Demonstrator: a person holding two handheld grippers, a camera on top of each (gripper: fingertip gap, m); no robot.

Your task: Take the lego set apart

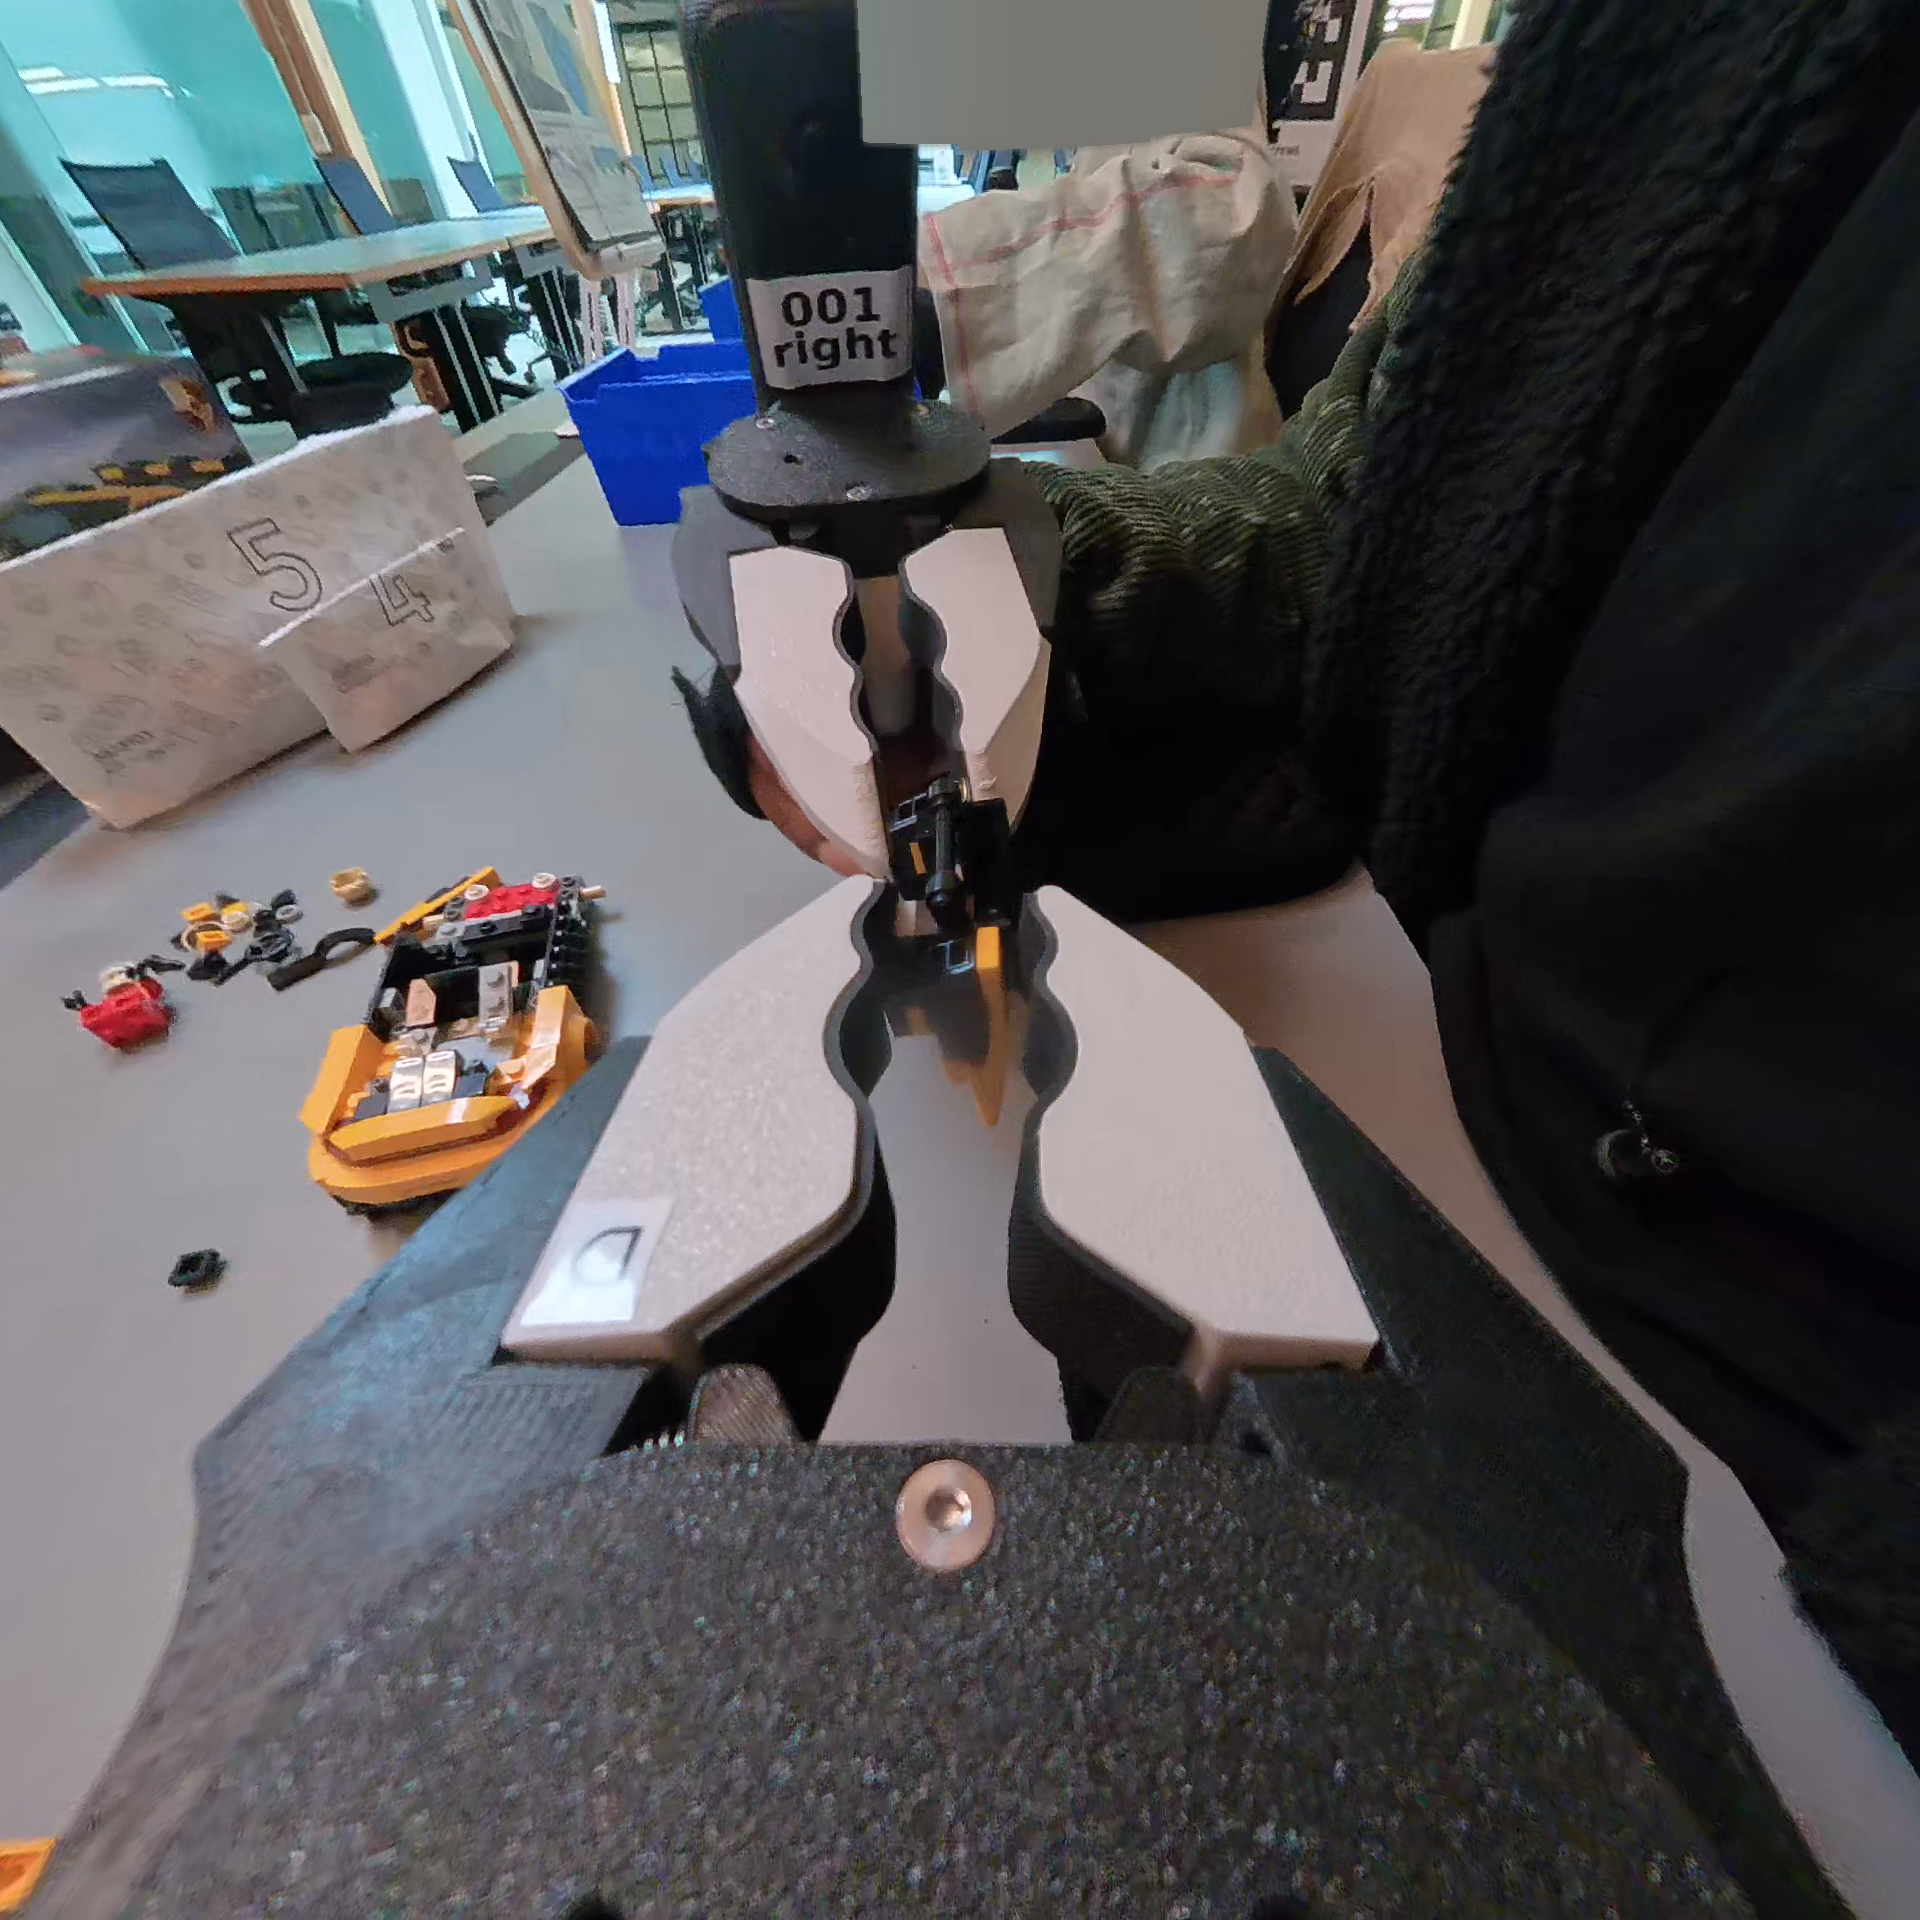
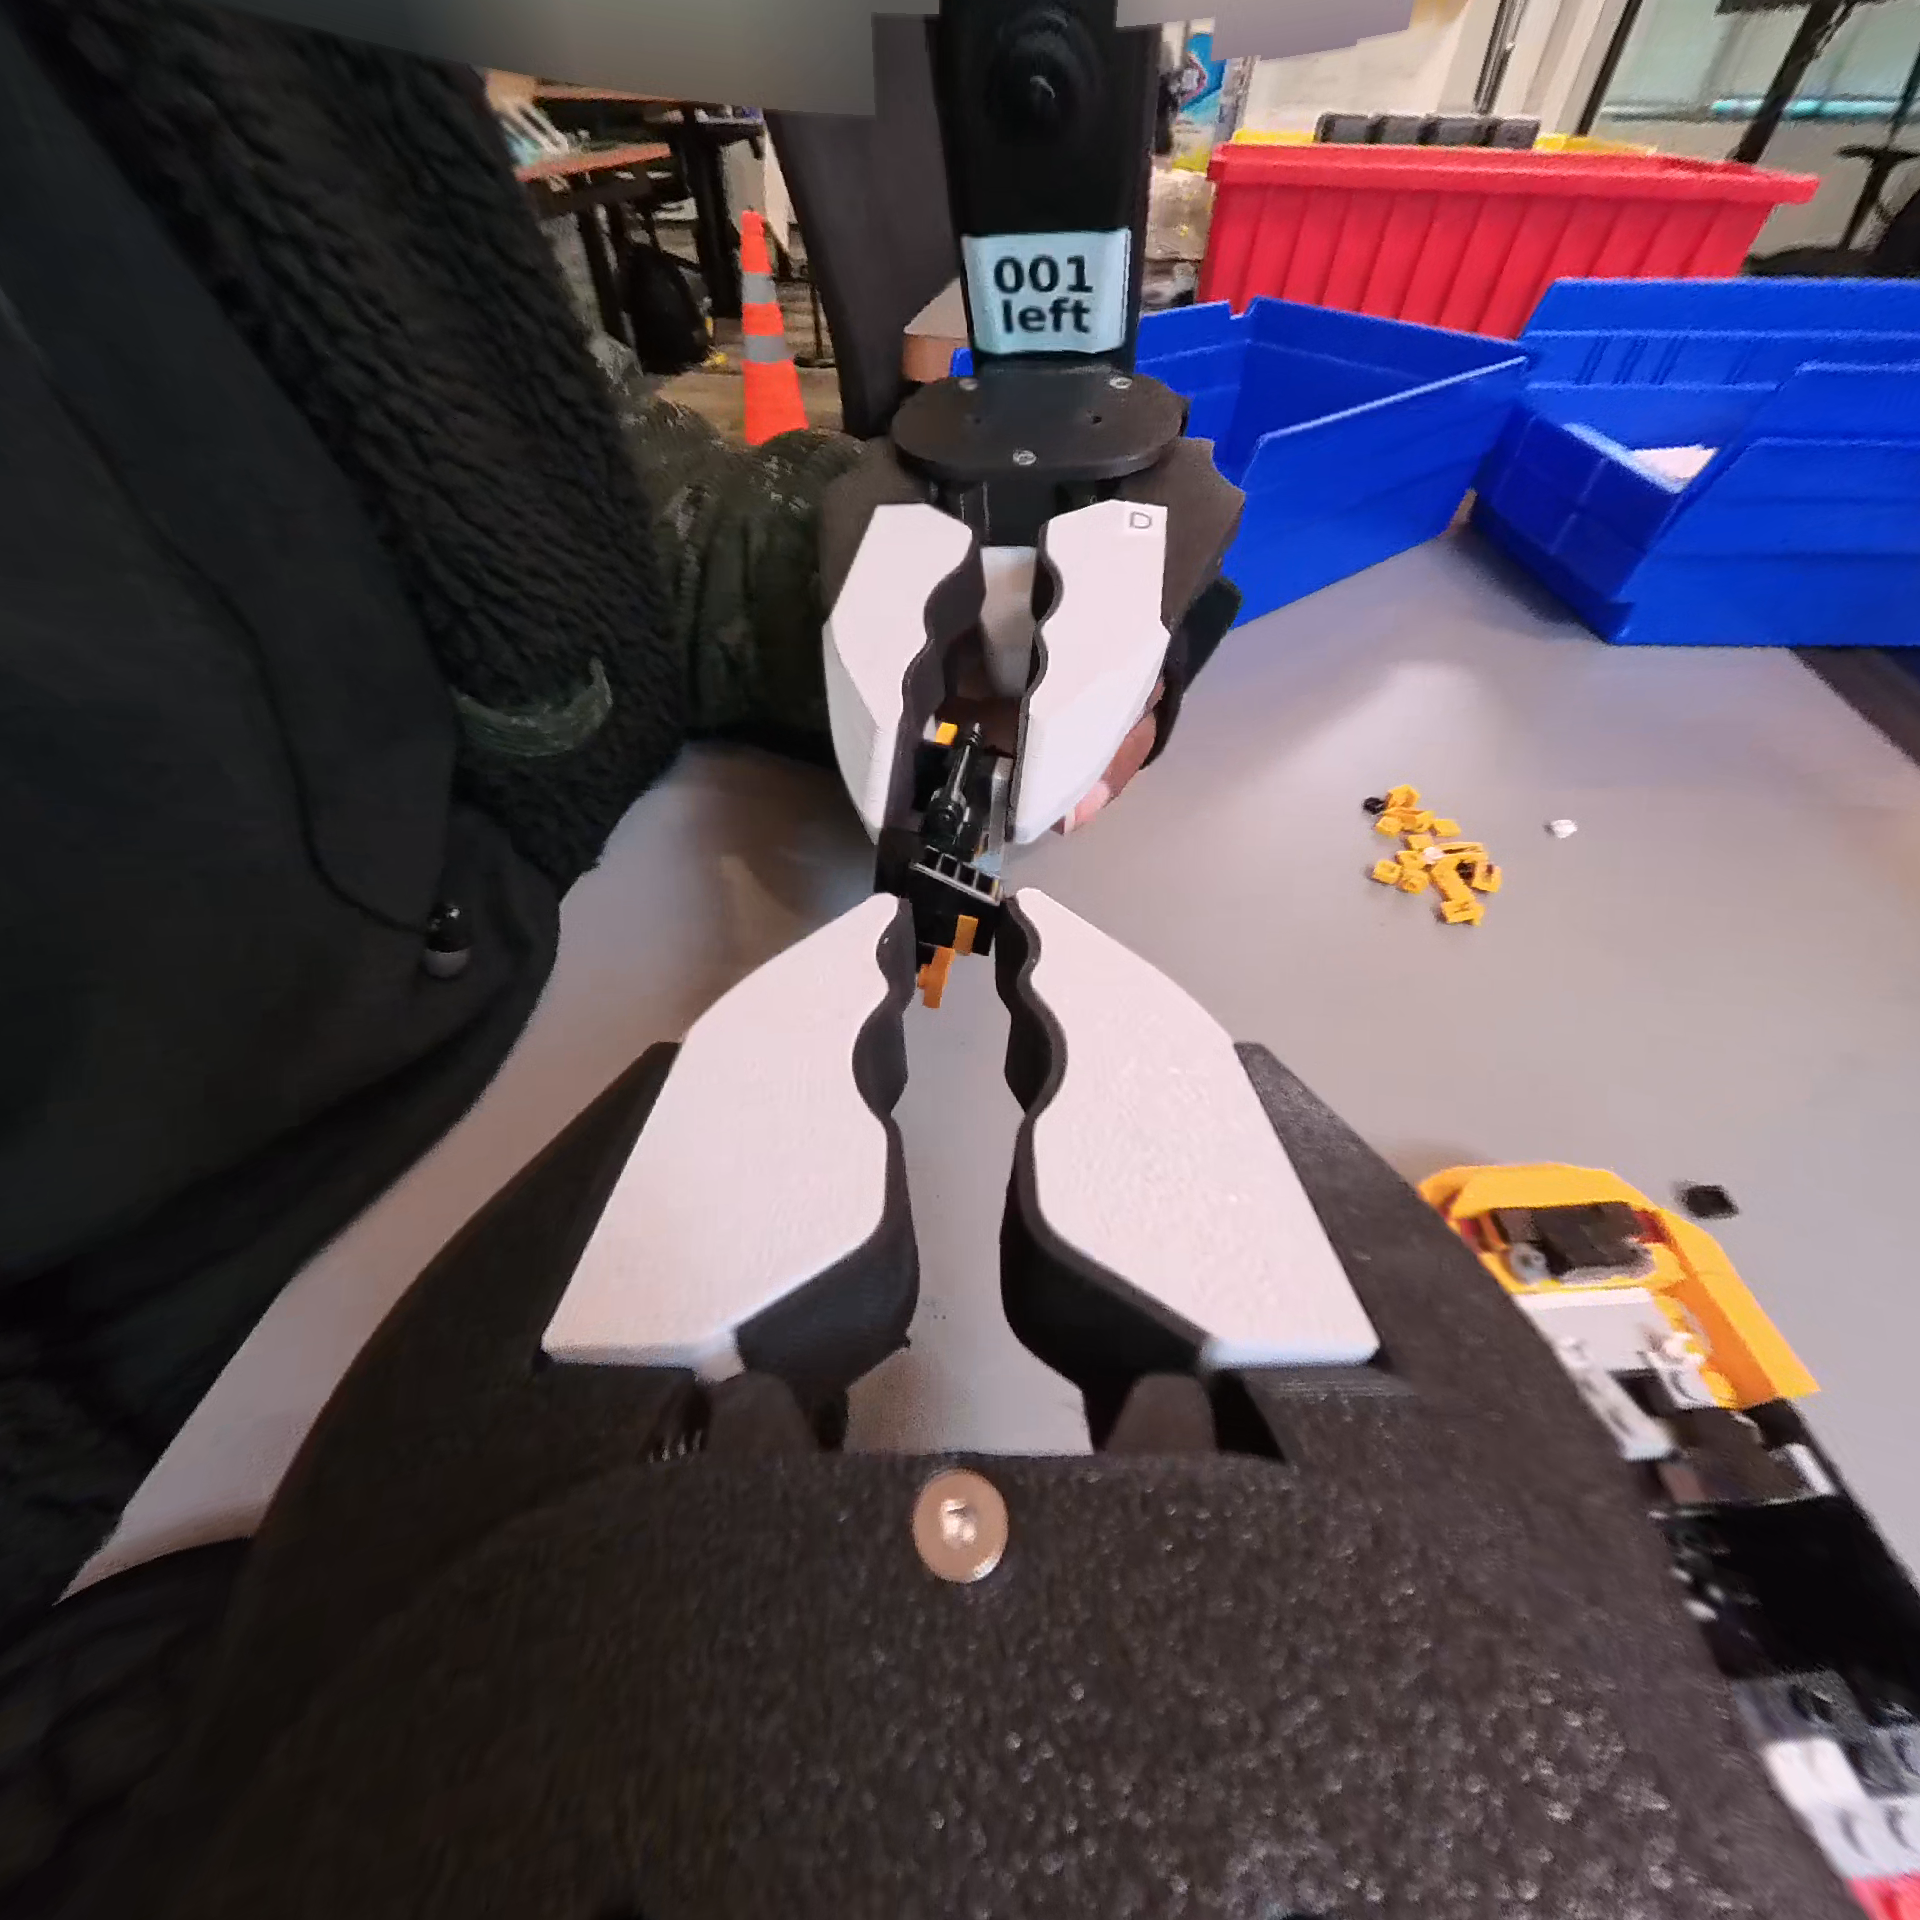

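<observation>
Both grippers, left point(image 1: 951, 935) & right point(image 2: 951, 920), clamp a small black-orange sub-assembly point(image 1: 951, 894) between them above the worktop point(image 1: 540, 748). Loose bits point(image 1: 223, 930) already off; orange car body point(image 1: 447, 1049) mostly intact, so approx halfway, I'd say

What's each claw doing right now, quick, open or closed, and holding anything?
Left claw: closed on the black and orange lego piece.
Right claw: closed on the other end of the same piece.
</observation>
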